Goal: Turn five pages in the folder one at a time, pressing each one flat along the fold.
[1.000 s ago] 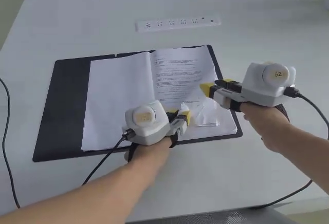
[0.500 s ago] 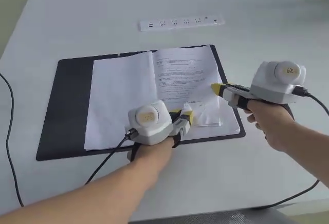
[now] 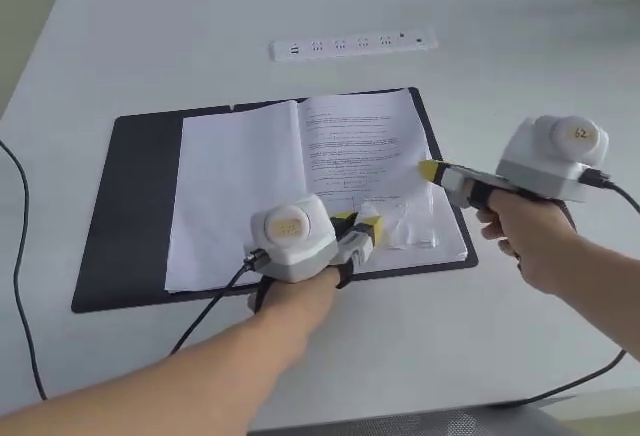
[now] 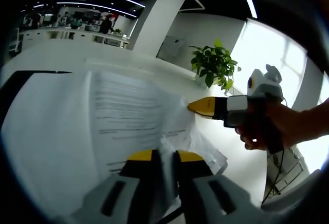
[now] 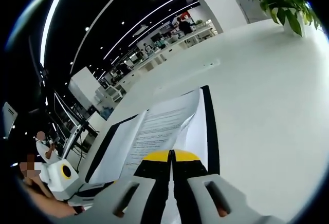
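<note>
A black folder (image 3: pixel 130 206) lies open on the white table, a blank sheet on its left and a printed page (image 3: pixel 350 146) on its right. My left gripper (image 3: pixel 358 228) sits at the folder's near edge, shut on the printed page's lower corner (image 4: pixel 177 134), which is lifted and rumpled. The paper runs between its yellow tips (image 4: pixel 164 156). My right gripper (image 3: pixel 430 170) hovers over the folder's right edge, shut with nothing in it (image 5: pixel 171 156). Its yellow tip (image 4: pixel 198 107) points at the page from the right.
A white power strip (image 3: pixel 355 45) lies beyond the folder. A black cable (image 3: pixel 15 256) runs along the table's left side, and the gripper cables trail off the near edge. A potted plant (image 4: pixel 216 64) stands beyond the table.
My right gripper has drawn back to the right, off the printed page toward the folder's edge. My left gripper keeps its hold on the page corner in nearly the same place.
</note>
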`<state>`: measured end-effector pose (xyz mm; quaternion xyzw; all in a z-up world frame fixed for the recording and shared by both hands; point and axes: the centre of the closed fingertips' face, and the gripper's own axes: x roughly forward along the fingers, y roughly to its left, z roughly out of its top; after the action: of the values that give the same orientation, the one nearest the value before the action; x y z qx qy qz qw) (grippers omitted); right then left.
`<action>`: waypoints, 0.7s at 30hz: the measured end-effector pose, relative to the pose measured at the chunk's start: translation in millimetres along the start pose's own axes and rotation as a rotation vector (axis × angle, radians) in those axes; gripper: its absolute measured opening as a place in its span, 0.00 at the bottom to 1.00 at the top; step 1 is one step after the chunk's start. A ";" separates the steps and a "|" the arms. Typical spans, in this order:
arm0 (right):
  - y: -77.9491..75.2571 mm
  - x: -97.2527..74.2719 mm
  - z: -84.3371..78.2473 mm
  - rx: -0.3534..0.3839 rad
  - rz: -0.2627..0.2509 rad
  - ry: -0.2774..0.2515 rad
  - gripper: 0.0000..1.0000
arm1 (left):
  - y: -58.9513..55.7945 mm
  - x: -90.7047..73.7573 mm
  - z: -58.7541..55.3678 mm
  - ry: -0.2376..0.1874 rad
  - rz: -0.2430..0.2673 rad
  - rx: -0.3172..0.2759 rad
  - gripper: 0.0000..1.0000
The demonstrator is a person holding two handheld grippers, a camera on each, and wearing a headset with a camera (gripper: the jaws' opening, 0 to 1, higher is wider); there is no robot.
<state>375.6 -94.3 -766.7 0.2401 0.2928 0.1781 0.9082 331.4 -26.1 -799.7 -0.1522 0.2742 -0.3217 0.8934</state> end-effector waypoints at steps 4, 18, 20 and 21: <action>1.0 -2.6 1.0 0.008 0.007 0.003 0.00 | -3.0 -2.3 1.9 -0.001 -0.002 -0.017 0.16; 13.3 -21.1 14.9 0.077 0.056 -0.030 0.00 | -16.6 -33.7 22.6 -0.032 -0.053 -0.002 0.29; 17.5 -23.3 16.9 0.102 0.073 -0.037 0.00 | -15.0 -41.6 27.9 -0.043 -0.050 -0.008 0.31; 19.5 -24.7 18.7 0.112 0.080 -0.043 0.00 | -14.6 -46.7 32.4 -0.058 -0.050 0.000 0.30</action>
<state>364.7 -96.0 -731.9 0.3055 0.2730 0.1922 0.8917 313.3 -3.2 -748.9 -0.1683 0.2443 -0.3394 0.8926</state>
